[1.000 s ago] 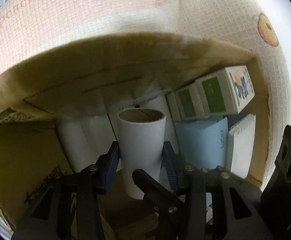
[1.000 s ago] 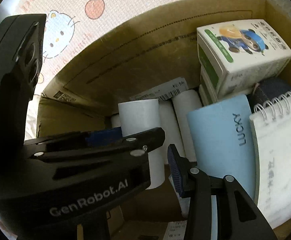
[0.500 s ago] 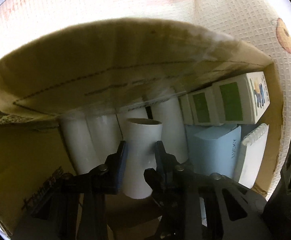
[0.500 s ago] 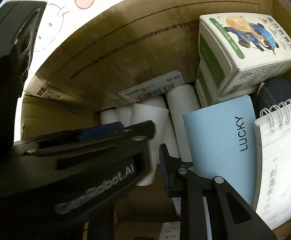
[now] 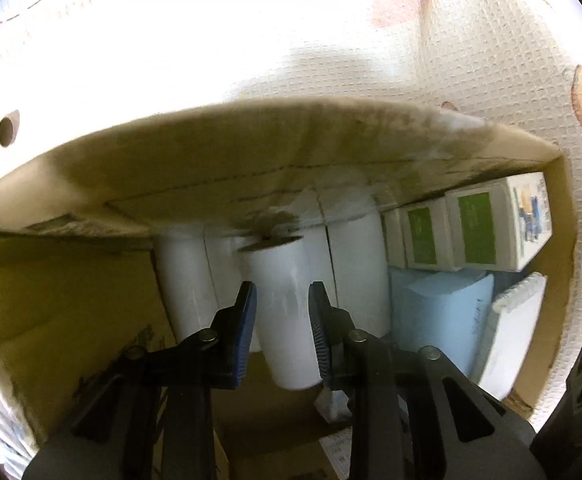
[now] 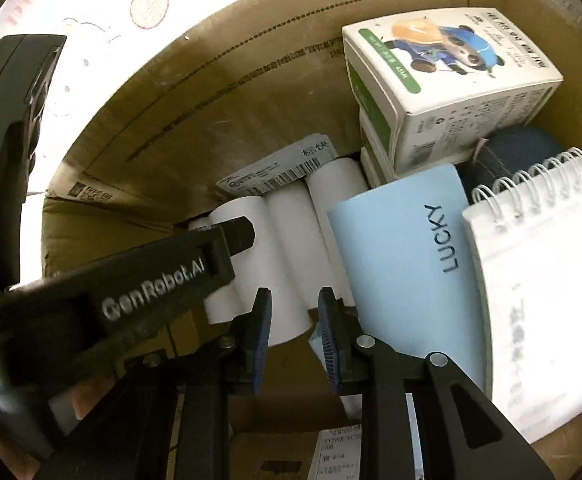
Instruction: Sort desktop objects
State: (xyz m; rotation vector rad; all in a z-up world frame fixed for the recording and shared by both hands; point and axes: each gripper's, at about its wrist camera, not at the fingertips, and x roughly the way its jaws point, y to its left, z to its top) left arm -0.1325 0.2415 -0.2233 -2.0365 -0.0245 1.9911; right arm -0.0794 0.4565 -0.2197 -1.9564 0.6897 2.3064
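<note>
A cardboard box (image 6: 211,100) holds a row of upright white paper rolls (image 5: 355,268). My left gripper (image 5: 283,320) points down into the box and is shut on one white roll (image 5: 279,280), blue pads pressing both its sides. The roll's top sits just under the box flap (image 5: 291,152). In the right wrist view one of the left gripper's fingers (image 6: 195,268) lies across that roll (image 6: 231,216). My right gripper (image 6: 294,328) hovers over the neighbouring roll (image 6: 287,240), shut, with nothing pinched between its pads.
White boxes with green panels (image 6: 443,76) are stacked at the box's far right. Below them stand a light blue "LUCKY" booklet (image 6: 403,264) and a spiral notebook (image 6: 539,272). A dark blue round thing (image 6: 519,148) sits behind. A patterned mat (image 5: 251,40) surrounds the box.
The left jaws narrowed onto the white roll, which sank among the other rolls under the flap. The right jaws closed, and both its fingers now show beside the left gripper.
</note>
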